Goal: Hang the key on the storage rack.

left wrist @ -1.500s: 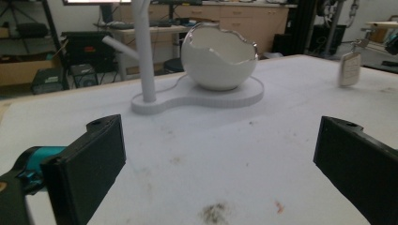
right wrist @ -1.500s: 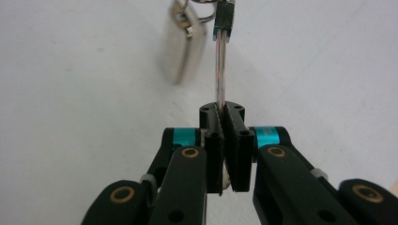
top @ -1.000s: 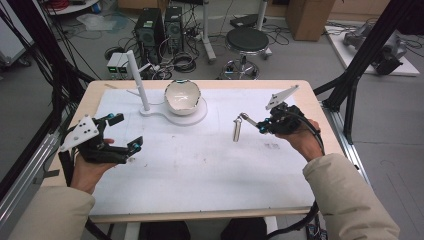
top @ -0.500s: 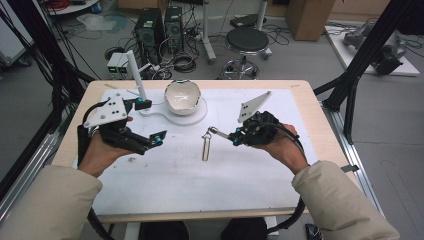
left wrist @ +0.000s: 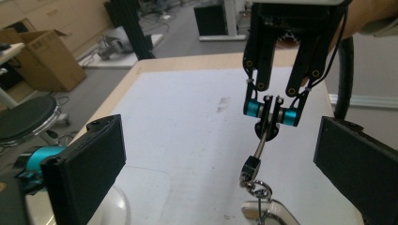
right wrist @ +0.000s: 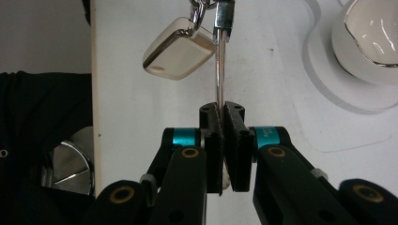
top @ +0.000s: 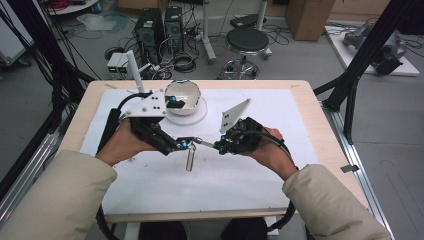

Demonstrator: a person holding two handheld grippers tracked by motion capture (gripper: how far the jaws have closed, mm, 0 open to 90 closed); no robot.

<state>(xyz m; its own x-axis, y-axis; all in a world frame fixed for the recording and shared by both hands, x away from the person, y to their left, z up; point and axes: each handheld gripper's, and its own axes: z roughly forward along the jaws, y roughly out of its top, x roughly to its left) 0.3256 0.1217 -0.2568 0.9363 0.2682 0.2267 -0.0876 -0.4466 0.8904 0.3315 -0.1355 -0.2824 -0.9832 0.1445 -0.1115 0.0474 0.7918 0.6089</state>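
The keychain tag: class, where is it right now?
The keychain tag hangs mid-table in the high view from a metal rod gripped by the right tongs, beside the open left tongs.

The clear tag and bowl are cut off by picture edges

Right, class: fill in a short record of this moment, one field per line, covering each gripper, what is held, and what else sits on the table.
right gripper: shut on a thin metal rod
metal rod: carries a ring with a flat, rounded tag
tag: hangs off the rod, above the white mat
left gripper: open, jaws wide on either side of the rod's end
bowl: shiny, on a white base at the far side of the mat
table: wooden, covered by the white mat
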